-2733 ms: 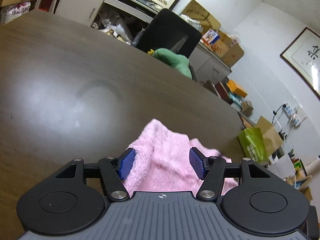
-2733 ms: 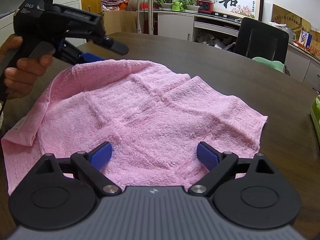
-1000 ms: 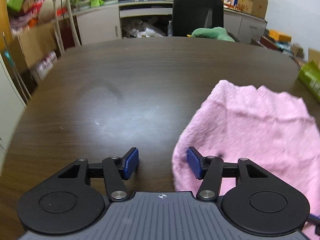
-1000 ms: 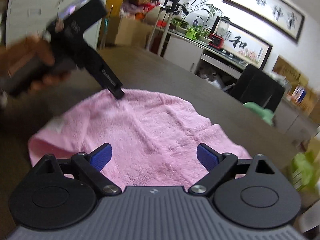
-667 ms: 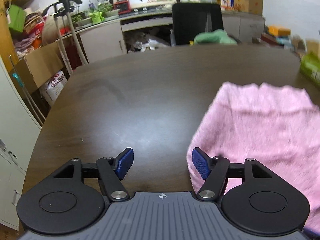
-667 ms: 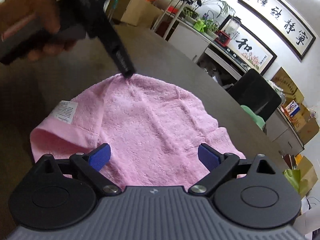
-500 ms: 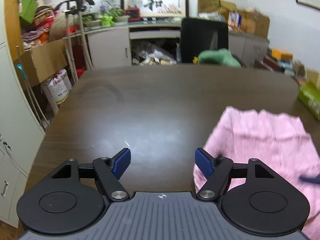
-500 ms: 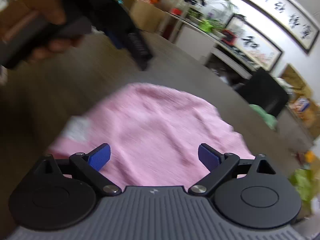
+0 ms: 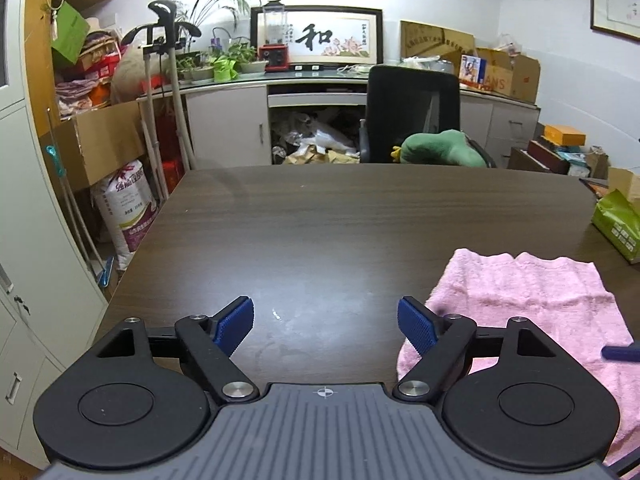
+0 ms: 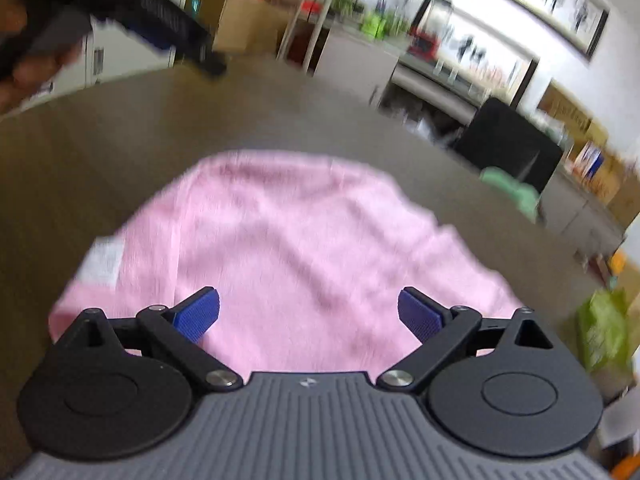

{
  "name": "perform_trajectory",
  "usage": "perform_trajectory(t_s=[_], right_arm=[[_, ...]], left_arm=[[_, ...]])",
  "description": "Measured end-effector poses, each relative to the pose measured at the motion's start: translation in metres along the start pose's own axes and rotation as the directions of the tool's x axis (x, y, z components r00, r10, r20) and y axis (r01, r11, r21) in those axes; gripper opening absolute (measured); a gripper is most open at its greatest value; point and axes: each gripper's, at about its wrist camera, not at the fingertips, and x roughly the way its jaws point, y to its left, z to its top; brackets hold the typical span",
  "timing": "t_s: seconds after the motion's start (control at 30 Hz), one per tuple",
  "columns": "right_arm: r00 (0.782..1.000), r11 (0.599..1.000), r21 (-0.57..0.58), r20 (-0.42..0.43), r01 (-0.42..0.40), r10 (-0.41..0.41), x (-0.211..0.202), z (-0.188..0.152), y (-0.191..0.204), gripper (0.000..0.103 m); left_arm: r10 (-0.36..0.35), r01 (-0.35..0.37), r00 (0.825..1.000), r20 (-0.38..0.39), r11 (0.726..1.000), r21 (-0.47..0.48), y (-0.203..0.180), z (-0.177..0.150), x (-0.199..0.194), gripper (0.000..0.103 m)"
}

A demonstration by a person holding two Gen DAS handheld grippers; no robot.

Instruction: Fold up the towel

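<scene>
Pink towel [image 9: 532, 300] is lying flat near the right edge of the dark surface [image 9: 340, 232]. Left gripper [image 9: 325, 325] fingers have just been opening, nothing between them, only bare surface. Right gripper [image 10: 309, 312] fingers are standing wide above the towel, gripping nothing.

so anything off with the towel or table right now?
Mostly fine. The pink towel lies on the dark table, but its near-left edge with the white label looks untidily doubled over; motion blur hides detail. No spill or damage visible. Neither hand-held gripper grips it.
</scene>
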Motion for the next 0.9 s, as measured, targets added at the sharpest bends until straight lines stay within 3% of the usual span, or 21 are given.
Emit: perform_trajectory(t_s=[0.13, 0.23, 0.5, 0.6, 0.7, 0.8, 0.9], right_arm=[[1.000, 1.000, -0.018, 0.014, -0.025, 0.025, -0.004, -0.006, 0.009, 0.098], [0.994, 0.995, -0.015, 0.050, -0.099, 0.099, -0.010, -0.003, 0.008, 0.098], [0.946, 0.956, -0.067, 0.136, -0.286, 0.293, -0.026, 0.036, 0.047, 0.098], [0.971, 0.982, -0.062, 0.154, -0.177, 0.185, -0.030, 0.039, 0.042, 0.099], [0.994, 0.997, 0.006, 0.084, -0.077, 0.076, -0.017, 0.028, 0.017, 0.098], [0.993, 0.991, 0.067, 0.040, -0.117, 0.114, -0.015, 0.011, 0.000, 0.098], [0.983, 0.983, 0.047, 0.050, -0.179, 0.177, -0.031, -0.008, -0.002, 0.098]], left_arm=[[-0.016, 0.016, 1.000, -0.001, 1.000, -0.004, -0.002, -0.001, 0.000, 0.083], [-0.013, 0.013, 1.000, 0.004, 1.000, -0.007, -0.002, -0.002, 0.000, 0.084], [0.007, -0.006, 1.000, 0.025, 1.000, -0.020, 0.002, -0.002, -0.003, 0.089], [0.016, -0.015, 0.999, 0.029, 1.000, -0.023, 0.003, -0.002, -0.003, 0.089], [0.006, -0.005, 1.000, 0.030, 0.999, -0.036, 0.006, -0.002, -0.005, 0.089], [-0.006, 0.007, 0.999, 0.034, 0.999, -0.036, 0.006, -0.002, -0.006, 0.090], [-0.011, 0.012, 1.000, 0.028, 0.999, -0.035, 0.005, -0.003, -0.005, 0.092]])
